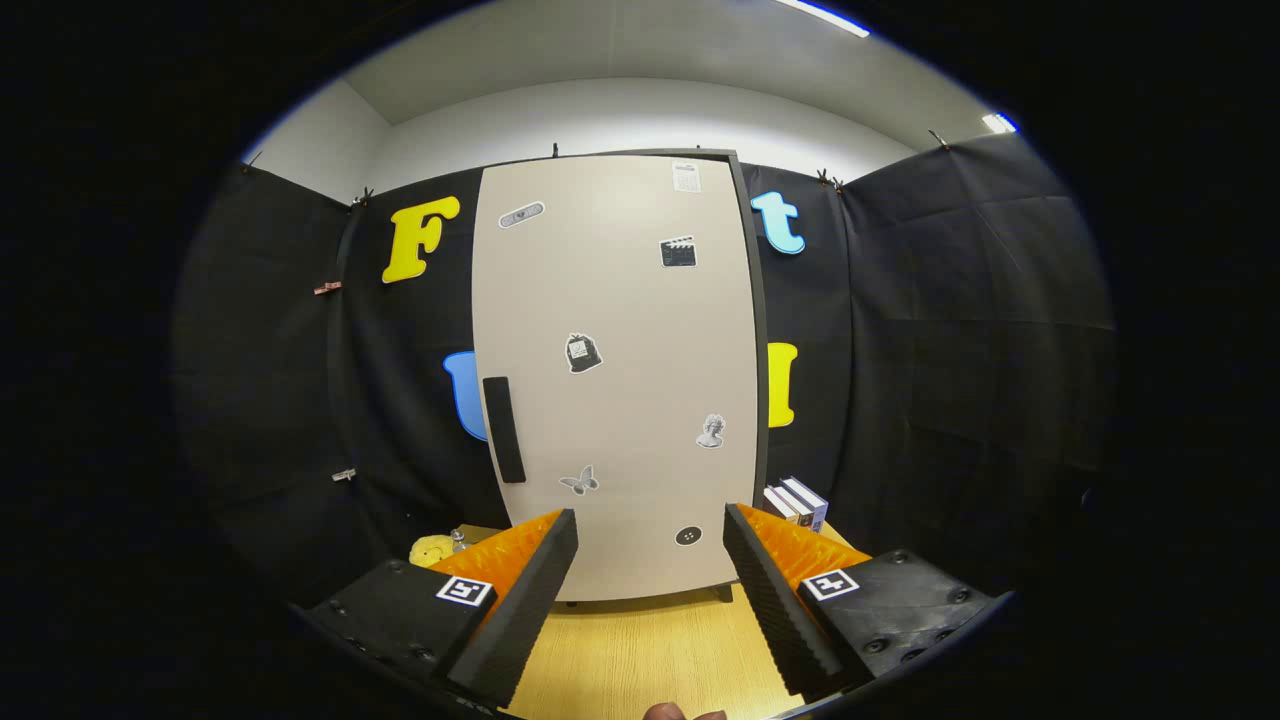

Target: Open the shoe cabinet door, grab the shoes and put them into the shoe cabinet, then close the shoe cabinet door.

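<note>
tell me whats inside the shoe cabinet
Nothing inside shows: the cabinet door is shut, covering the interior. Only its stickers and dark handle show. The gripper is open, holding nothing.

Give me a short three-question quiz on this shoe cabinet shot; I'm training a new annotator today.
1. True or false: the shoe cabinet door is shut.
2. Multiple choice: the black door handle sits (A) near the door's left edge, (B) in its centre, (C) near its right edge.
3. Short answer: what is the state of the tool, and what is between its fingers?

Key
1. True; the door covers the cabinet front.
2. A.
3. Open, holding nothing; the wooden tabletop and the door's lower part show through the gap.
</note>
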`<action>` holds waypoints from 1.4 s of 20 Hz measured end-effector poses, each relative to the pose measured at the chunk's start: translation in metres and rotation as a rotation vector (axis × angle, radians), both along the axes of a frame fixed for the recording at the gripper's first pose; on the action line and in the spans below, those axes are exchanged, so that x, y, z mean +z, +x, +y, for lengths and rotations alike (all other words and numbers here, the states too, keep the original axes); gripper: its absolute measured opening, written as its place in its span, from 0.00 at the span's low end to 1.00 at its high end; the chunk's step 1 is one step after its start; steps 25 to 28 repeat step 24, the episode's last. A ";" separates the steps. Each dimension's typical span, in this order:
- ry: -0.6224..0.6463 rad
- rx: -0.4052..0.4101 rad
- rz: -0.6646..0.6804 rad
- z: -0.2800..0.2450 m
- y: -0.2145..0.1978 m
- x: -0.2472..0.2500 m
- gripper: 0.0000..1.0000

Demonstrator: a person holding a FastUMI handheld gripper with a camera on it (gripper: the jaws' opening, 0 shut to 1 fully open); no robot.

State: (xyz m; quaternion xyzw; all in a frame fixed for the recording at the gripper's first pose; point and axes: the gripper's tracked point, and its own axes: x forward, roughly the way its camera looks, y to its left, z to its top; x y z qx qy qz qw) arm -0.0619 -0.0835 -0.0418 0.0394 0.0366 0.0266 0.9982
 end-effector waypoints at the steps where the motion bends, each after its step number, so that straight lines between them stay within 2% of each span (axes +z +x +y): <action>1: 0.001 0.001 0.002 -0.001 0.001 0.000 0.96; 28: 0.000 0.001 -0.005 -0.011 0.011 0.000 0.96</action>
